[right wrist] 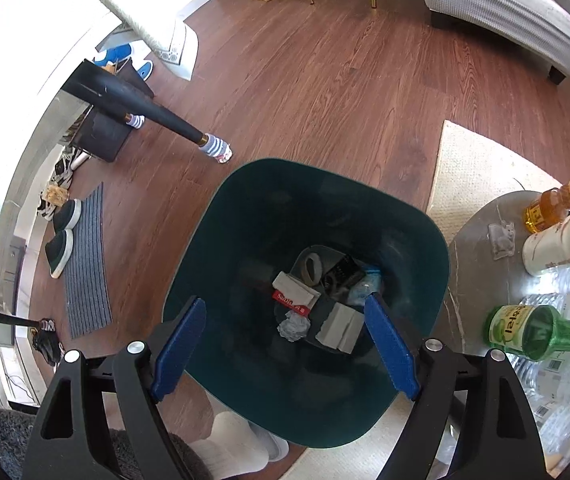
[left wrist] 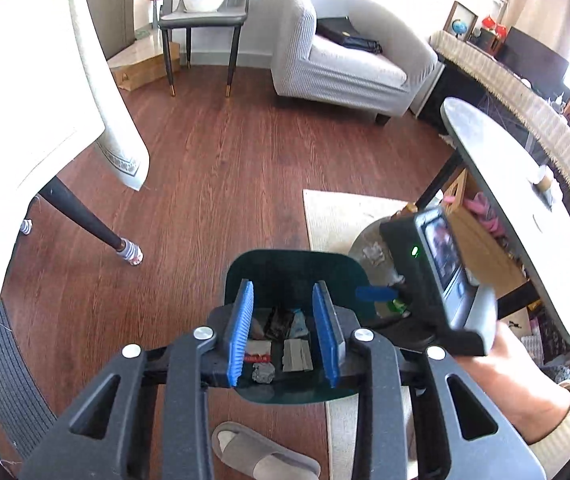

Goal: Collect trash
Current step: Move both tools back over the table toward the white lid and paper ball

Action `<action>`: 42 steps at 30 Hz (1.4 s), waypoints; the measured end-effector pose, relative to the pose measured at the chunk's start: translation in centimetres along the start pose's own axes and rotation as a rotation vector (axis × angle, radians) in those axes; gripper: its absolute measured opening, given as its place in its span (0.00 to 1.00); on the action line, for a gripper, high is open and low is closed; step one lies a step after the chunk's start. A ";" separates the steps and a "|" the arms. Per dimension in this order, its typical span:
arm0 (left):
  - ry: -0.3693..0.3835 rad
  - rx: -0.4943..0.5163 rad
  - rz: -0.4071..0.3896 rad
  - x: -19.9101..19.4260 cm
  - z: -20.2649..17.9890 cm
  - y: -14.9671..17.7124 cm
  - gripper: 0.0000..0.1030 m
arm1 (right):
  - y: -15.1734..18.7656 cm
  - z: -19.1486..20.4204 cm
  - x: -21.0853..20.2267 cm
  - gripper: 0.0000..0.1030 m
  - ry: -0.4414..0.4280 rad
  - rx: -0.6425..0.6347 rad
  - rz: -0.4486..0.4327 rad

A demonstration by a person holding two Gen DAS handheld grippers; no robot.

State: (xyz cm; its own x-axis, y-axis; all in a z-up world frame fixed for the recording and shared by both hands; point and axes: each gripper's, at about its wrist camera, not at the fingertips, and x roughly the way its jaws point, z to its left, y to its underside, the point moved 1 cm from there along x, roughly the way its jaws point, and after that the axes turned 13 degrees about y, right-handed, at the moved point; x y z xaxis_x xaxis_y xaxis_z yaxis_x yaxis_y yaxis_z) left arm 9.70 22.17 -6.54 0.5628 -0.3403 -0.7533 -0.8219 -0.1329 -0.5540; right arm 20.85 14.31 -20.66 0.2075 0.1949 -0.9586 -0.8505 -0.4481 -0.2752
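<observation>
A dark green trash bin (right wrist: 425, 236) stands on the wood floor and shows from above in both views; in the left wrist view its rim (left wrist: 285, 258) is just beyond my fingers. Inside lie several pieces of trash: a crumpled grey wad (right wrist: 293, 329), a red-striped wrapper (right wrist: 291, 302), grey cardboard (right wrist: 341, 330) and a dark wrapper (right wrist: 343, 274). My left gripper (left wrist: 283, 334) is open and empty above the bin. My right gripper (right wrist: 285, 350) is open and empty over the bin; its body (left wrist: 437, 276) appears at right in the left wrist view.
A low round grey table (right wrist: 473, 236) right of the bin carries a green bottle (right wrist: 541, 334), a honey bottle (right wrist: 551, 208), a white bottle (right wrist: 561, 246) and a small grey wrapper (right wrist: 502, 240). A beige rug (right wrist: 473, 164), a table leg (right wrist: 173, 120), slippers (left wrist: 261, 454) and an armchair (left wrist: 349, 64) surround it.
</observation>
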 end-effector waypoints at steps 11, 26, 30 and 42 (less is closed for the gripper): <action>0.036 -0.032 -0.177 -4.2 -1.8 -3.2 0.28 | 0.2 1.6 -6.2 0.79 -0.020 -0.133 -0.163; 0.114 -0.021 -0.327 -6.5 -6.9 -5.8 0.28 | 1.7 -4.5 -19.4 0.63 0.110 -0.089 -0.480; 0.137 0.003 -0.309 -5.0 -8.7 -6.2 0.28 | 2.1 -7.4 -20.7 0.60 0.150 -0.037 -0.503; 0.188 0.121 -0.224 1.1 -15.6 -6.2 0.43 | 4.1 -16.1 -23.6 0.57 0.270 0.105 -0.549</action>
State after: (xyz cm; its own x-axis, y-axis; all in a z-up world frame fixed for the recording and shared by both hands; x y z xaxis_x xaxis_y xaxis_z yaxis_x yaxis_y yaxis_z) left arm 14.03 8.09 1.59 0.6931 -0.4829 -0.5352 -0.6563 -0.1157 -0.7456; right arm 20.21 -6.18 -0.32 0.7314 0.1393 -0.6676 -0.6251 -0.2544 -0.7379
